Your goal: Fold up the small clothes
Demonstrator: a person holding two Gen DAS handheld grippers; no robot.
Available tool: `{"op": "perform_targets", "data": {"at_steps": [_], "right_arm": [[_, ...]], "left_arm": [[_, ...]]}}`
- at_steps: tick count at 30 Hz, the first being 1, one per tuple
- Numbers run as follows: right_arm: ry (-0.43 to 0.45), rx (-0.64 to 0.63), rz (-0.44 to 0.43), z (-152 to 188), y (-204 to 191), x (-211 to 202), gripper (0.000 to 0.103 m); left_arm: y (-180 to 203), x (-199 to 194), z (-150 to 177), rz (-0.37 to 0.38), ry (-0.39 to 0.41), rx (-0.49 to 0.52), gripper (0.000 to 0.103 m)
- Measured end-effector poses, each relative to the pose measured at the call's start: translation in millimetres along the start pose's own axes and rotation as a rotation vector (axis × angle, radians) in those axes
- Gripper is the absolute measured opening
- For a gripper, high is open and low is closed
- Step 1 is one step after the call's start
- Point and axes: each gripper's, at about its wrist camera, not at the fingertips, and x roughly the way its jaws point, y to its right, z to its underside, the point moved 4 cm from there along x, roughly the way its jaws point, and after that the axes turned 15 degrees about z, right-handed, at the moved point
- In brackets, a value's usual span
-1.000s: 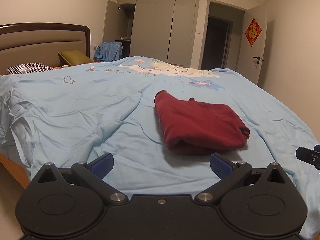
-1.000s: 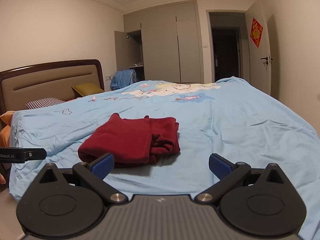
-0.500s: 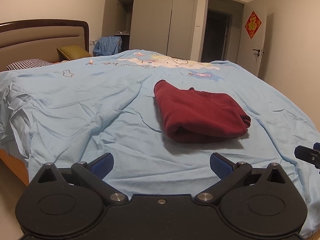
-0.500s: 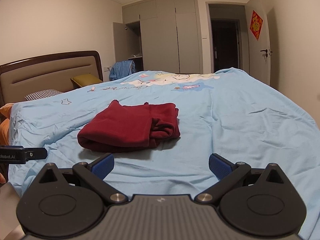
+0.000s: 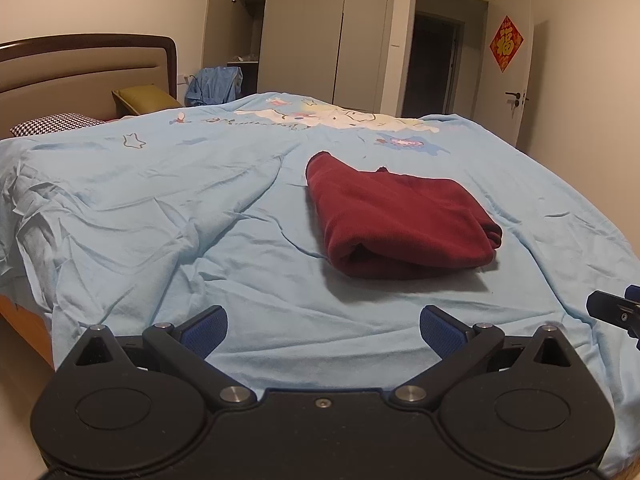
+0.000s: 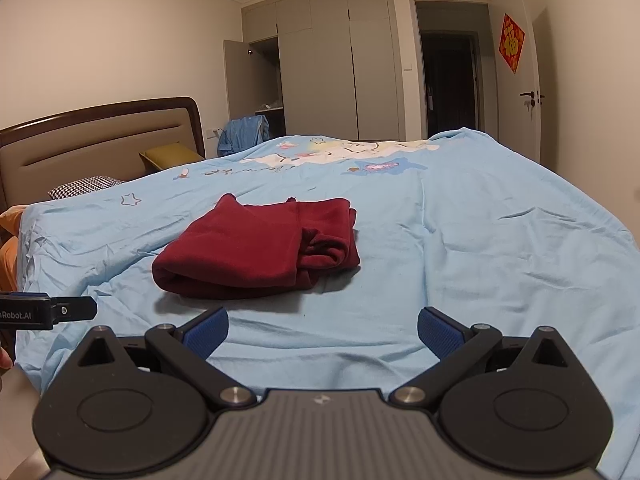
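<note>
Folded red garment [image 5: 400,224] on bed, ahead of both released hand-held grippers [image 5: 322,330] [image 6: 322,330], untouched.

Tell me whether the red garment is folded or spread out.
Folded: the red garment lies as a compact layered bundle on the blue bedspread, doubled edges visible.

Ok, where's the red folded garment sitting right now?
The red folded garment lies on the blue bedspread mid-bed, right of centre in the left wrist view and left of centre in the right wrist view, ahead of both open grippers, touching neither.
</note>
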Motion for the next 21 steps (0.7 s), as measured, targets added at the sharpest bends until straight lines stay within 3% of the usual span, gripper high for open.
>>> {"op": "perform_targets", "data": {"at_steps": [21], "right_arm": [[-0.007, 0.000, 0.010, 1.5, 1.6, 1.9, 0.103]], "left_arm": [[0.0, 2.9, 3.3, 0.004, -0.013, -0.008, 0.102]]}}
